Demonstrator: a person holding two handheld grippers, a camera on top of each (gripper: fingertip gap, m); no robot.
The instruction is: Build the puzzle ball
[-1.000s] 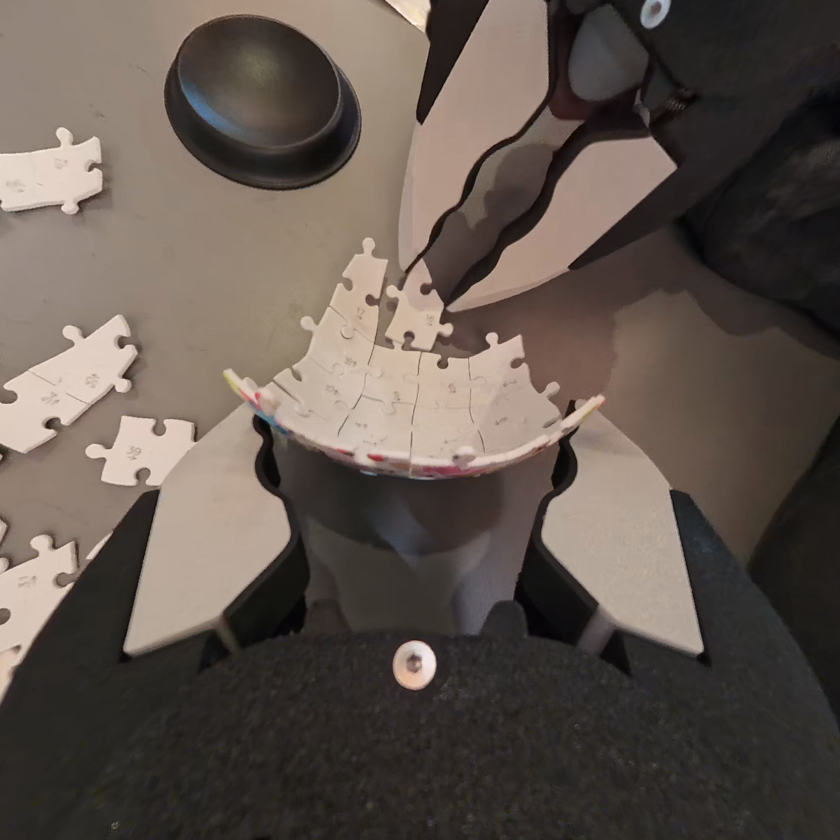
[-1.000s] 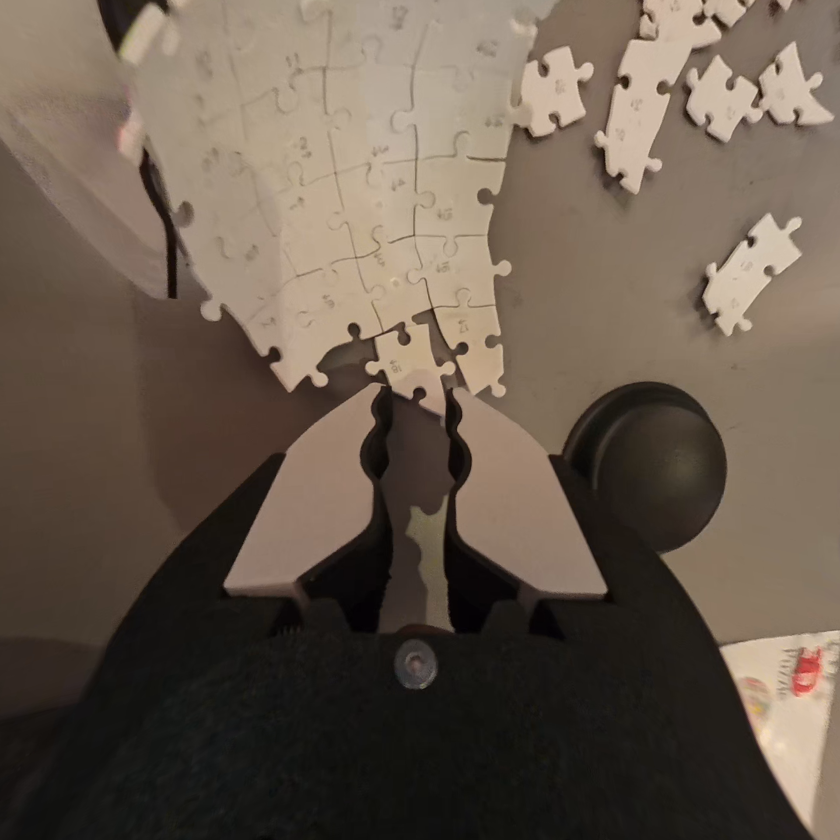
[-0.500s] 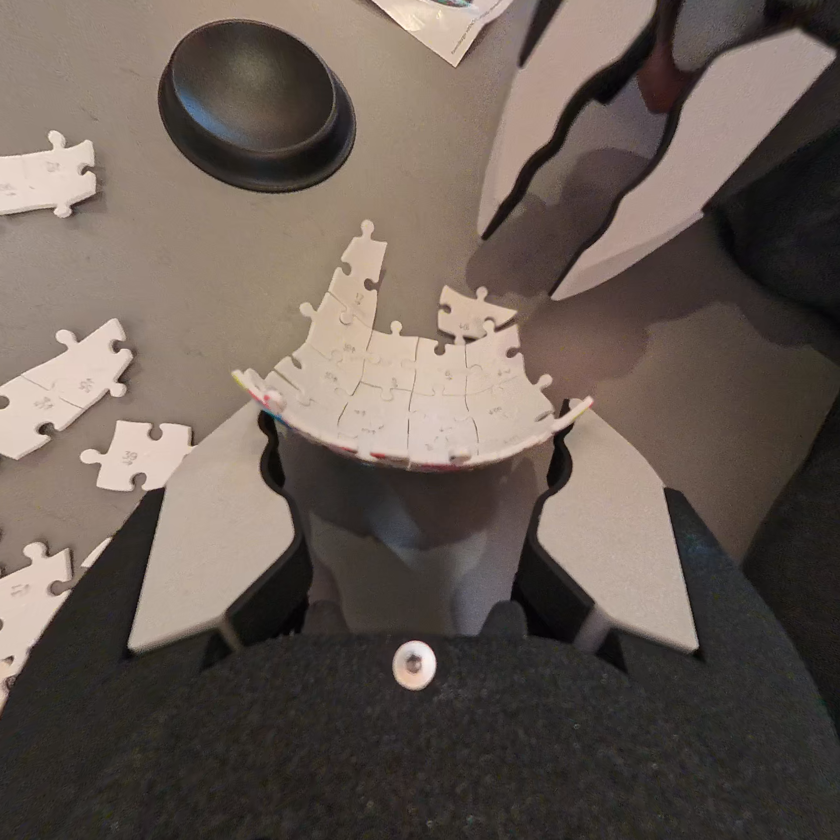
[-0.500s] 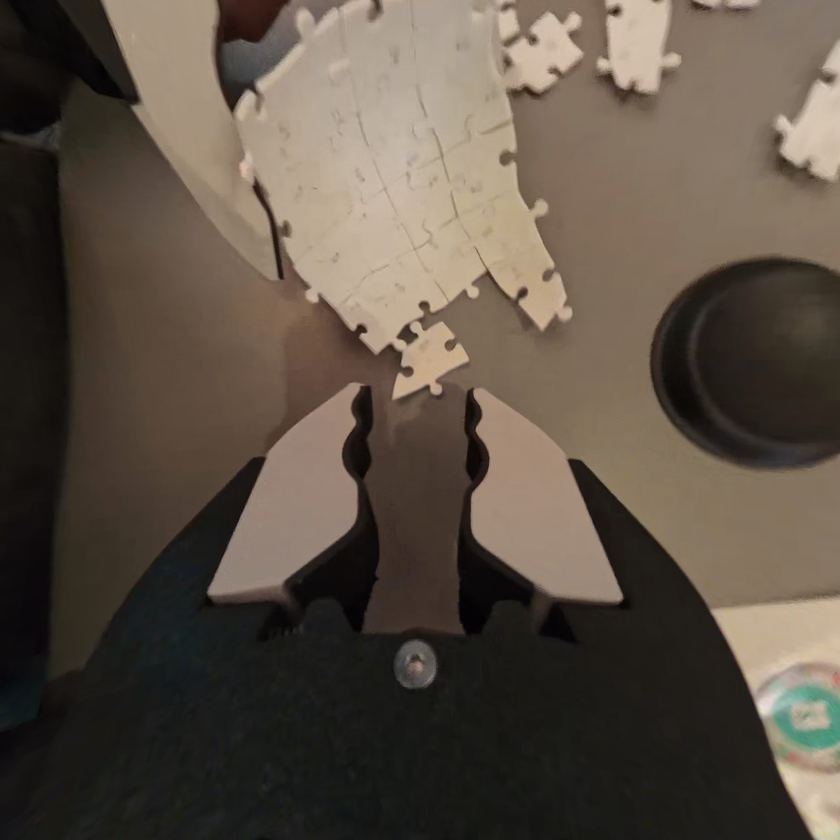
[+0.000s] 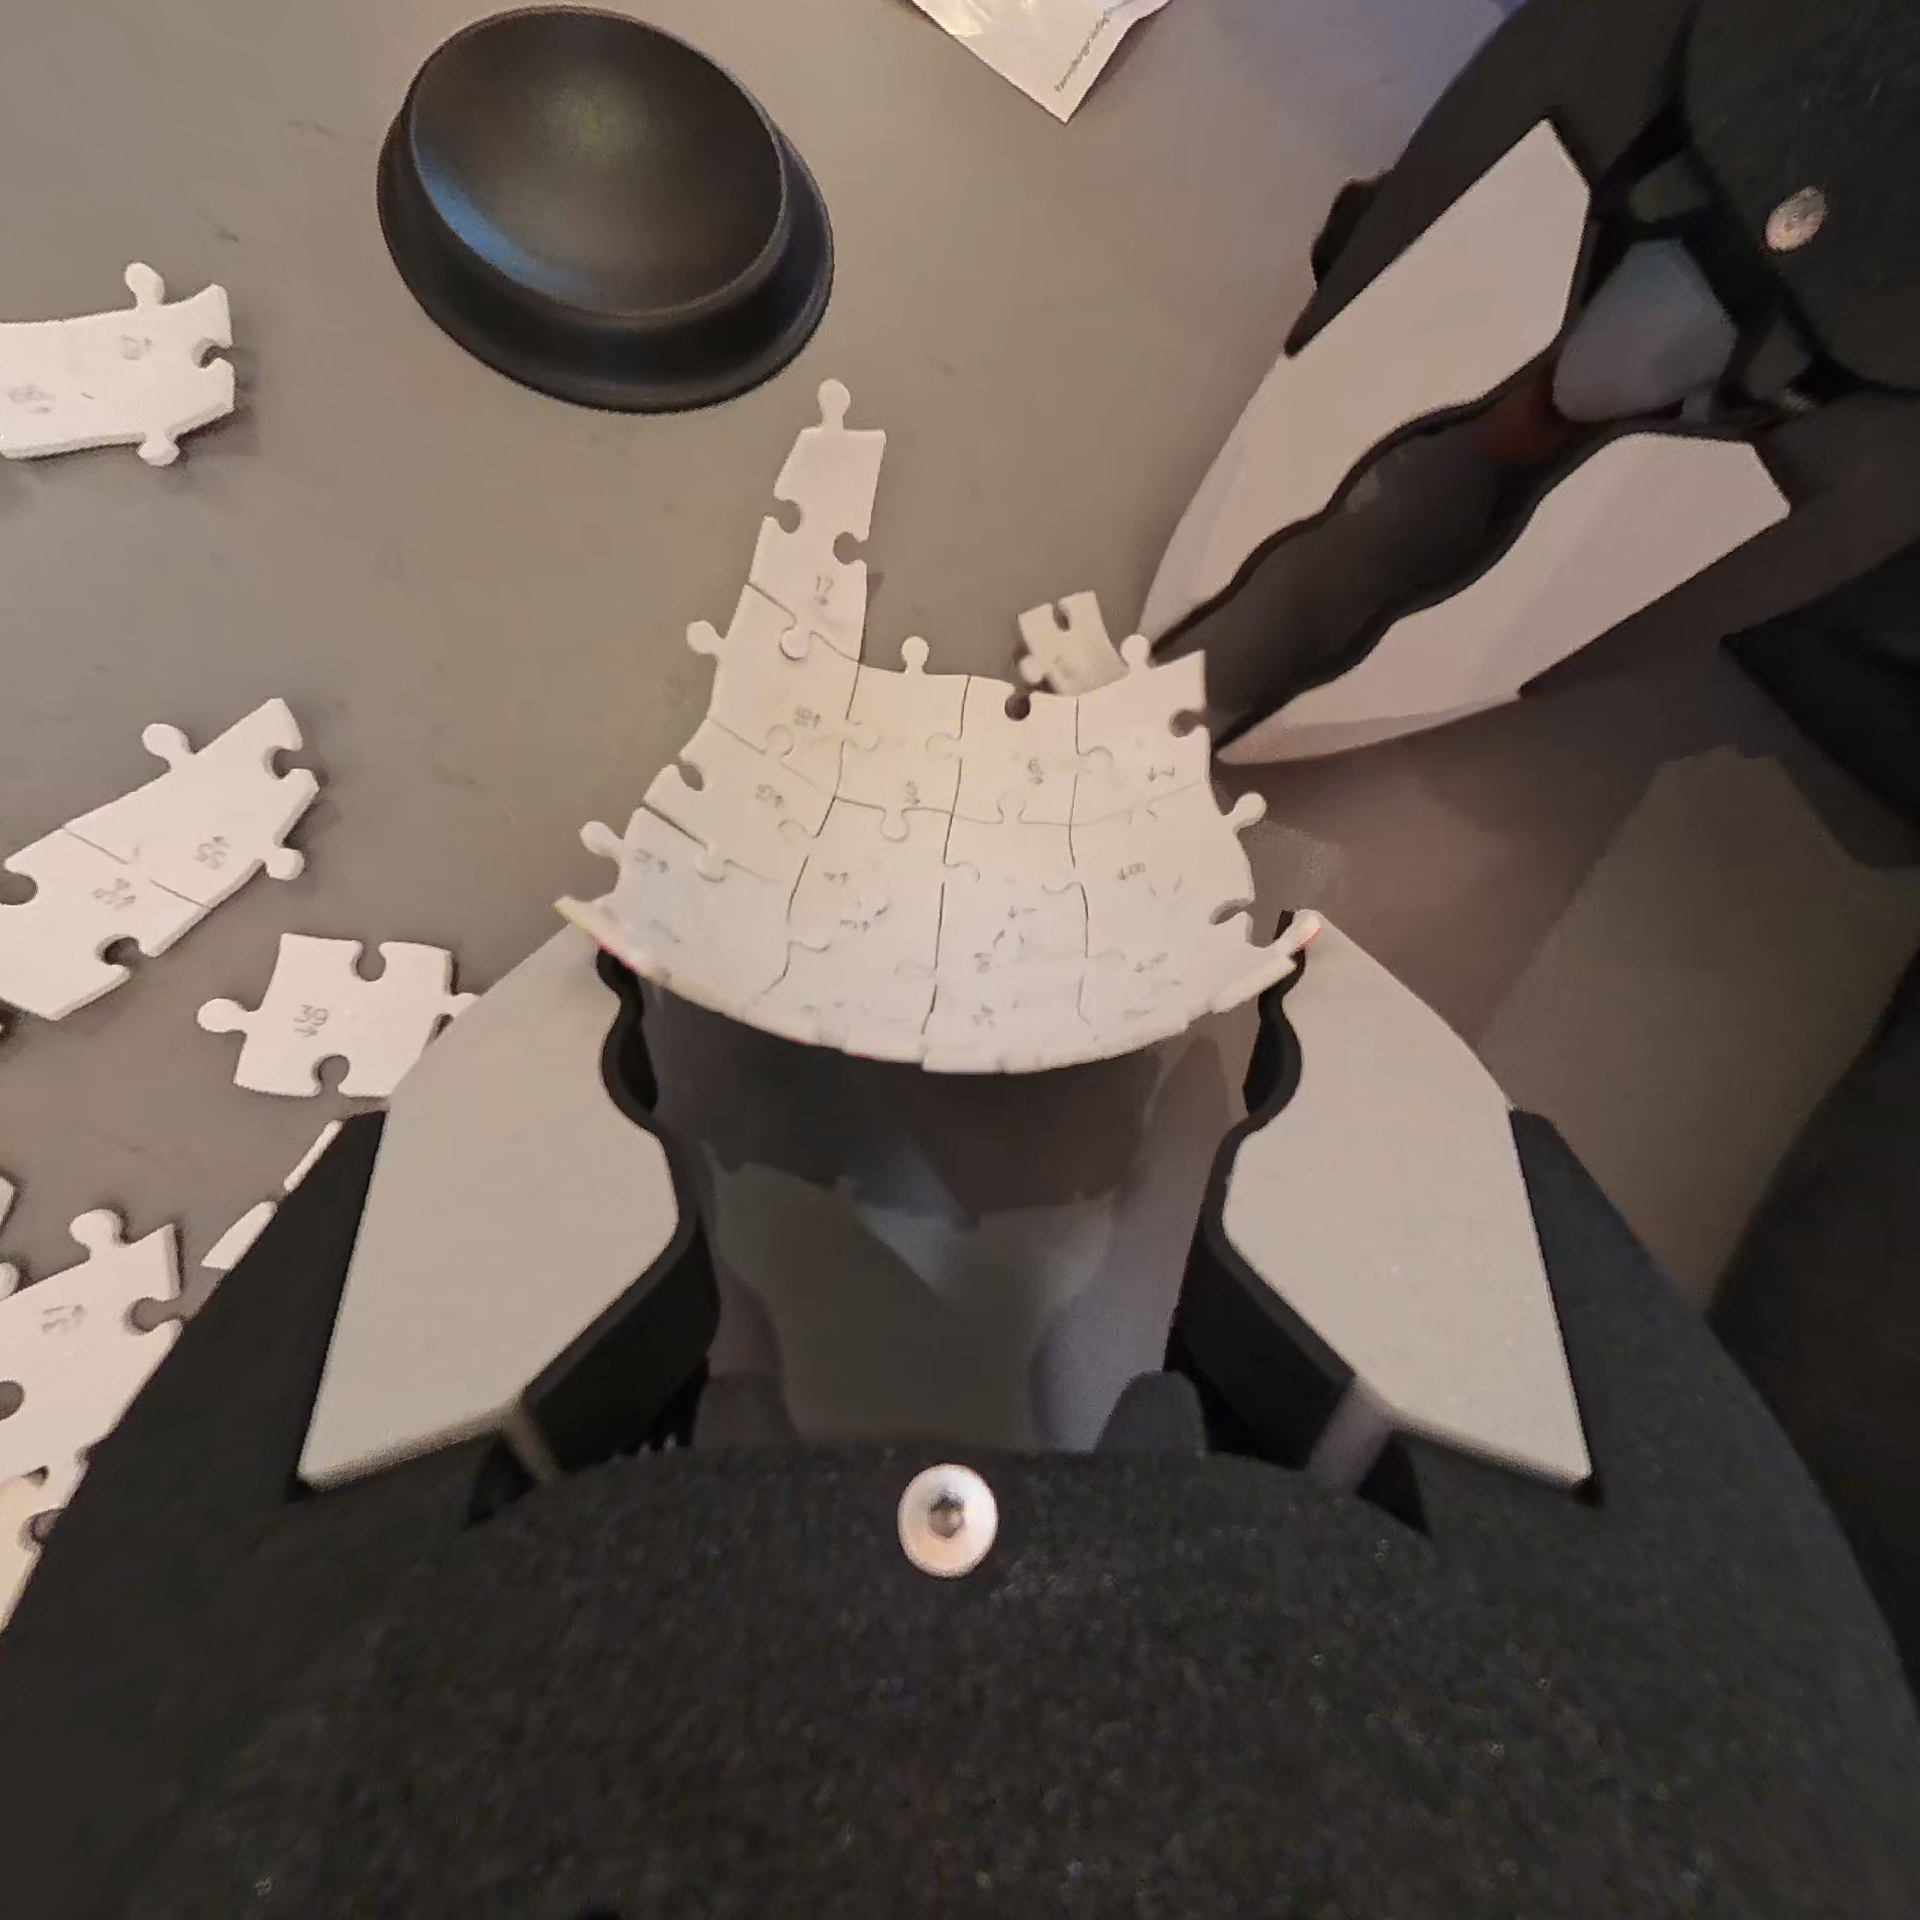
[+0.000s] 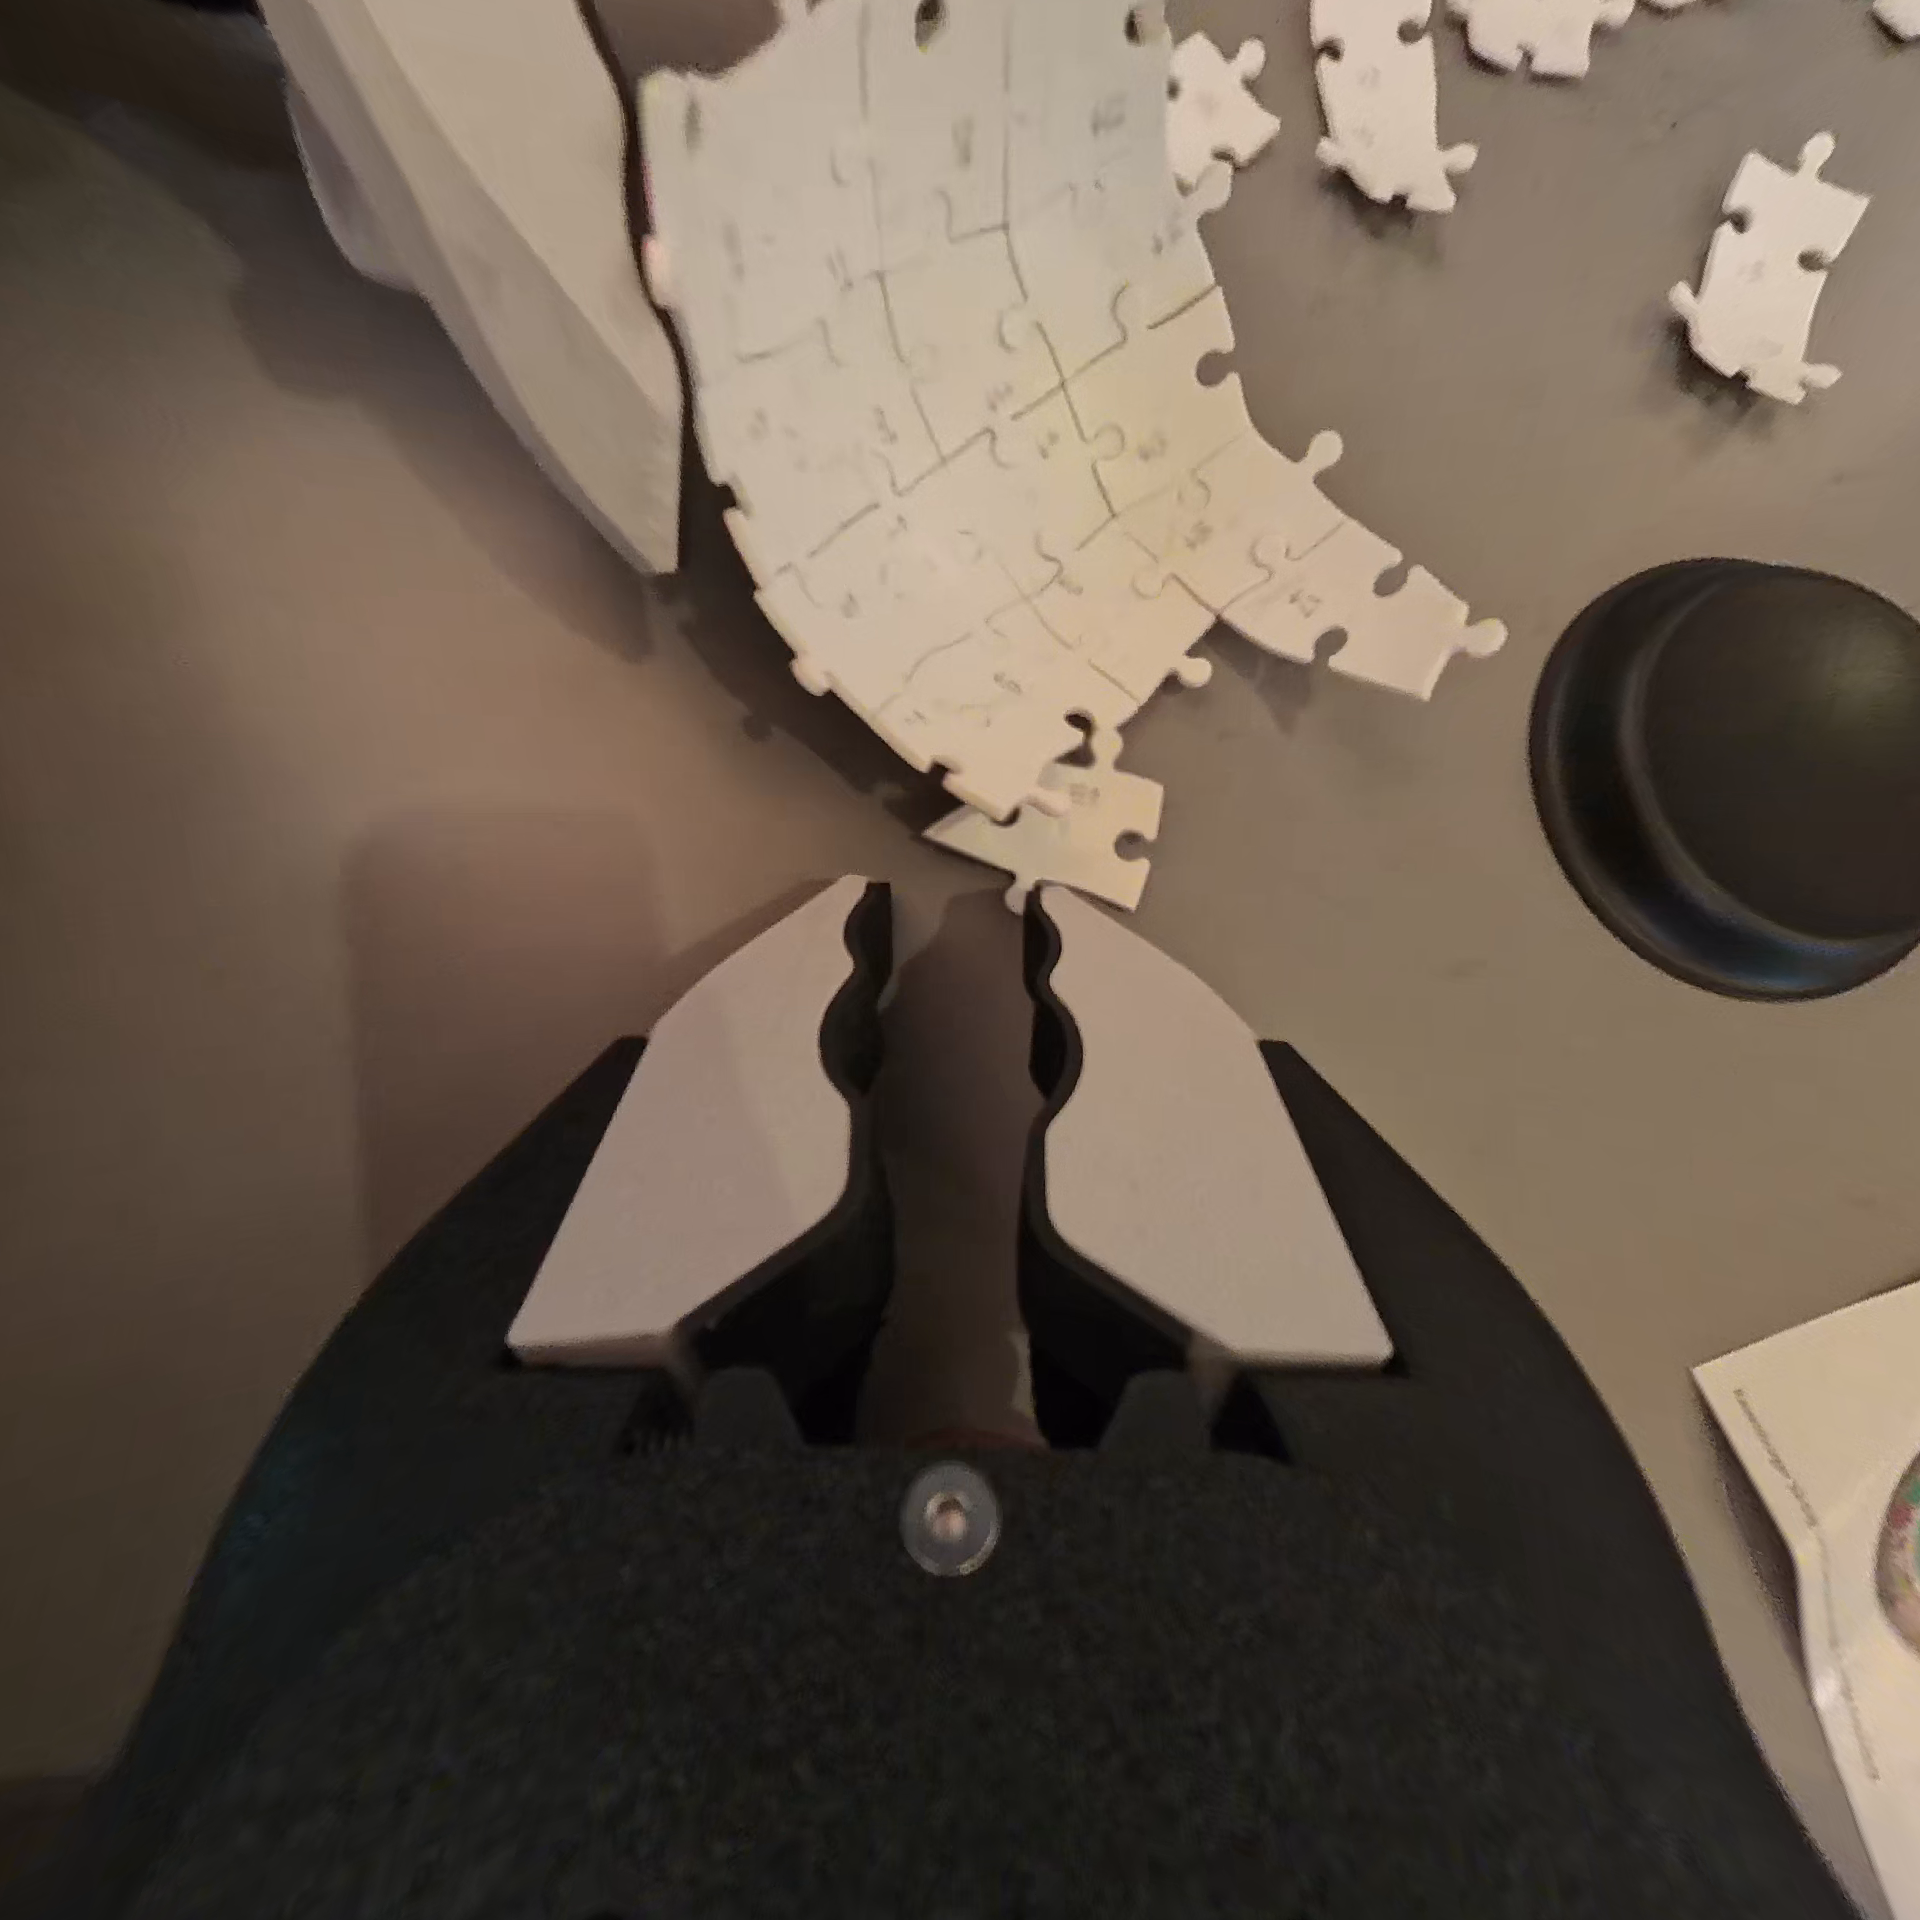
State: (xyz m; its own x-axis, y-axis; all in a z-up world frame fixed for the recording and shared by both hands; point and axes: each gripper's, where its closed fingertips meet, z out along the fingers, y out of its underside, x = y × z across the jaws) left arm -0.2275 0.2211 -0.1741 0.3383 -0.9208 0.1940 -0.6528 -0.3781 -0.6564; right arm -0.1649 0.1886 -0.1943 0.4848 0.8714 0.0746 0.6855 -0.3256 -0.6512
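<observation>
The left hand-held gripper (image 5: 951, 997) pinched the curved puzzle shell (image 5: 935, 842) by its side edges above the surface (image 5: 468, 582). The right hand-held gripper (image 6: 956, 899), slightly parted and empty, neared the loose piece (image 6: 1070, 847); light and thin, it seemed best nipped by its edge.

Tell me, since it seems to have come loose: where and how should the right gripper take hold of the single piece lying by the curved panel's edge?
Grip the loose piece by its free end nearest the right gripper, coming in low along the table. Its far end tucks under the curved panel, which the left gripper holds, so only the near edge is exposed.
</observation>
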